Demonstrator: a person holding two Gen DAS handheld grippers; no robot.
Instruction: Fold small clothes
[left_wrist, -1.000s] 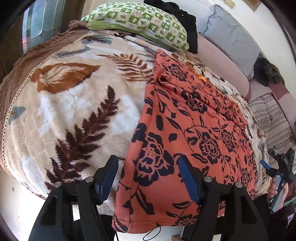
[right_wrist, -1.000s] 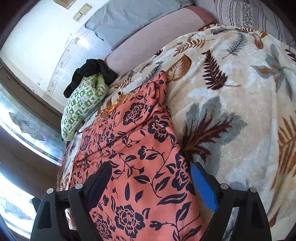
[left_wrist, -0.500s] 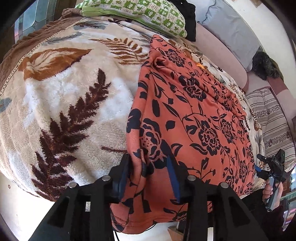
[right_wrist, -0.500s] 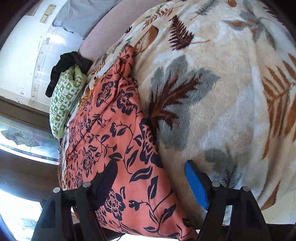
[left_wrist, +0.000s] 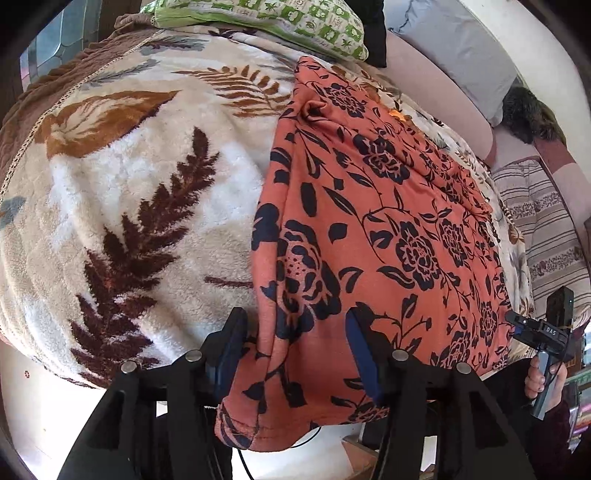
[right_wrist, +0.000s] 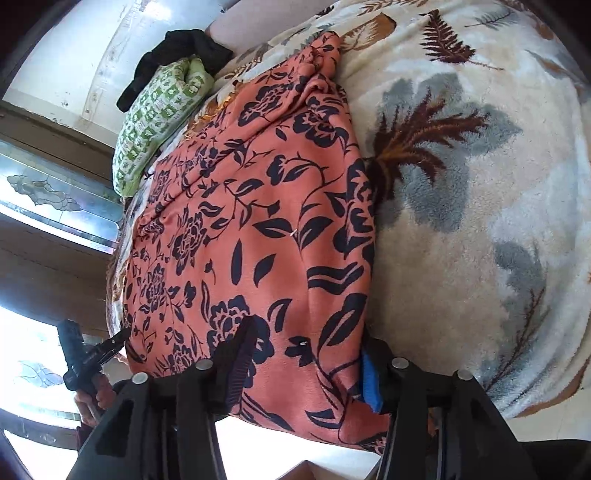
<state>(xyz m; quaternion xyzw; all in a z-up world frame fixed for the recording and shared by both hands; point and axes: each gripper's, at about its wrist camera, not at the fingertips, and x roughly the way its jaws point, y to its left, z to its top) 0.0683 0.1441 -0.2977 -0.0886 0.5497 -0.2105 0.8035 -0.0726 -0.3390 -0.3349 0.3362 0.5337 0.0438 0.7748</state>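
Leaf-print blanket (left_wrist: 140, 206) covers the bed. Orange floral garment (left_wrist: 388, 206) lies flat on it, near hem hanging over the near edge. Green pillow (left_wrist: 280, 22) at far end. Left gripper (left_wrist: 295, 354) and right gripper (right_wrist: 306, 362) both spread, straddling the hem corners, not clamped.

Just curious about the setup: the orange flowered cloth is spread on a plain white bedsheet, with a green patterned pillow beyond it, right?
Not quite. The orange flowered cloth lies on a cream blanket printed with leaves, not a plain white sheet; both wrist views show it. The green patterned pillow is indeed beyond.
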